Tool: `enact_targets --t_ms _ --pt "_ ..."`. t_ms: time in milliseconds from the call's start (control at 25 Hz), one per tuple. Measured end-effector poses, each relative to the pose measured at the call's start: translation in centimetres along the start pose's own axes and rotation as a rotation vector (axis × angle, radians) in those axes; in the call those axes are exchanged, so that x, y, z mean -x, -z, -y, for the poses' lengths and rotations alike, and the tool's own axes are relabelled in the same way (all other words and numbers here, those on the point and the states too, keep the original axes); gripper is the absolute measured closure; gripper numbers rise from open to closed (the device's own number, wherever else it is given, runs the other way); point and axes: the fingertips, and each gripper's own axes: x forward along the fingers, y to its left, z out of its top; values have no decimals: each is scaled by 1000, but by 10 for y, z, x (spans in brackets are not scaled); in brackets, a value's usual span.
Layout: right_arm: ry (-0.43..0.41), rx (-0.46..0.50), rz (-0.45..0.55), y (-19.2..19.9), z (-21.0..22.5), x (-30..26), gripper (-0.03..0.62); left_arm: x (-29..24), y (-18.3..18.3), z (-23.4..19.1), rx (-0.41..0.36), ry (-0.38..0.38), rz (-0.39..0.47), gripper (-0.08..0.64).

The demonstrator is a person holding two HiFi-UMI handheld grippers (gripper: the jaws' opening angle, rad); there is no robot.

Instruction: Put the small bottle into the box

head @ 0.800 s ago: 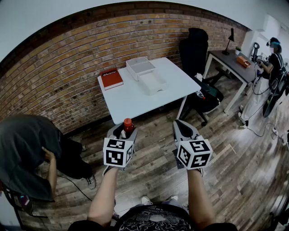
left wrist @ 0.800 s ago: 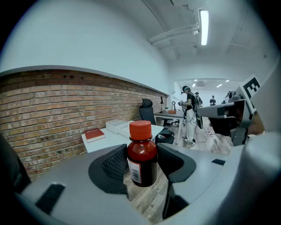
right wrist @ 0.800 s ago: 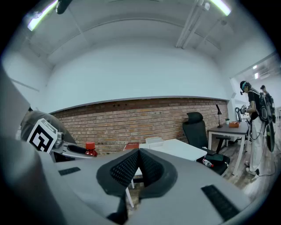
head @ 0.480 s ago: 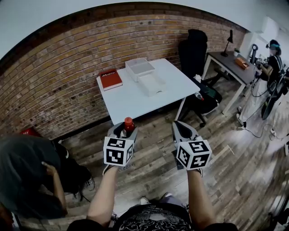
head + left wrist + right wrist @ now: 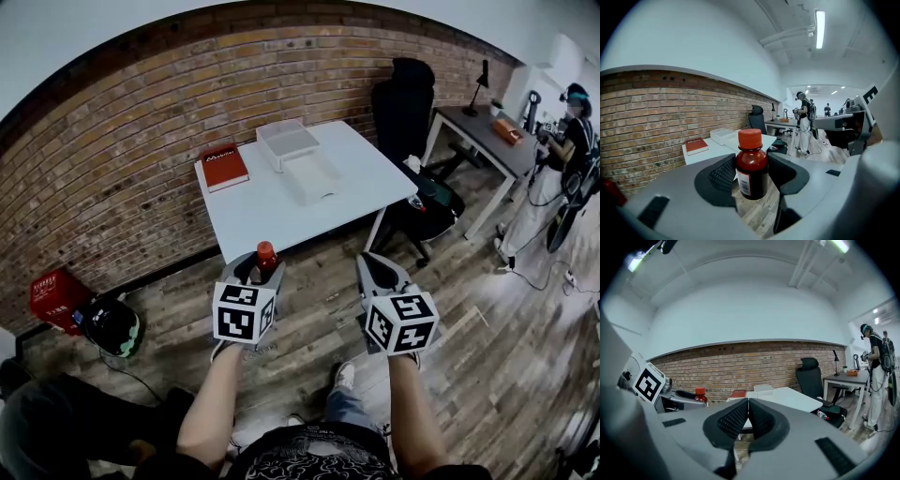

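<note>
The white table point(image 5: 281, 202) stands by the brick wall point(image 5: 131, 141), and the box point(image 5: 288, 141) sits on it. The right gripper point(image 5: 377, 267) is squeezed tight with nothing inside. The left gripper's point(image 5: 260, 271) 2 jaws hug the small bottle point(image 5: 752, 164), which is upright and far from the box.

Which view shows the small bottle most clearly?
The left gripper view: the small bottle fills the centre, gripped by the left gripper. The head view shows mostly its cap; the right gripper view, a tiny glimpse.

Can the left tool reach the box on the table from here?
Probably not yet: left tool, gripping the small bottle, hangs over floor short of the table; nothing blocks the way.
</note>
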Motion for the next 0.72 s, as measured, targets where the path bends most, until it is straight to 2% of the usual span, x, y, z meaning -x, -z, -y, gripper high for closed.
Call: enact_targets --t_ms 400,720 --pt "-57 -14 -10 -14 79 -67 572 -89 -38 2 10 -50 -13 333" --pt "-111 -7 -6 -38 136 -113 572 -142 -72 -5 63 -110 0 333"
